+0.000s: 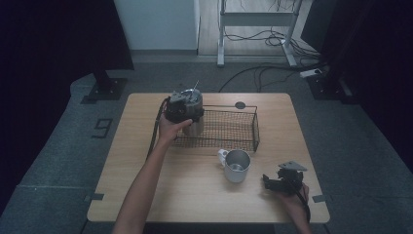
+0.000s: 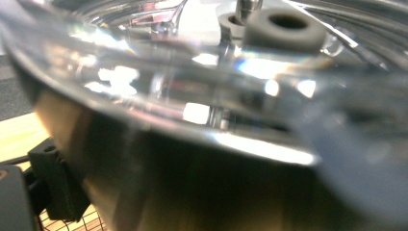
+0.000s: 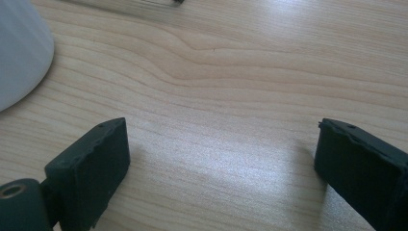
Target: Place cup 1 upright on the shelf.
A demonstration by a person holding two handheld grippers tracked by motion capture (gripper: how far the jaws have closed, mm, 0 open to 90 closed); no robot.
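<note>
The left tongs (image 1: 187,111) grip a steel pot with a glass lid (image 1: 192,105), clamped at its rim, at the left end of the wire basket (image 1: 243,129) on the wooden worktop (image 1: 146,165). In the left gripper view the lid (image 2: 192,72) and steel wall loom close and blurred. The right tongs (image 1: 272,183) rest released on the worktop near a metal mug (image 1: 237,165), nothing between them.

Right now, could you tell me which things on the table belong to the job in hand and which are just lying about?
In the job:
- steel pot
- wire basket
- left gripper, on the pot

Lying about:
- white mug
- right gripper, open, idle
</note>
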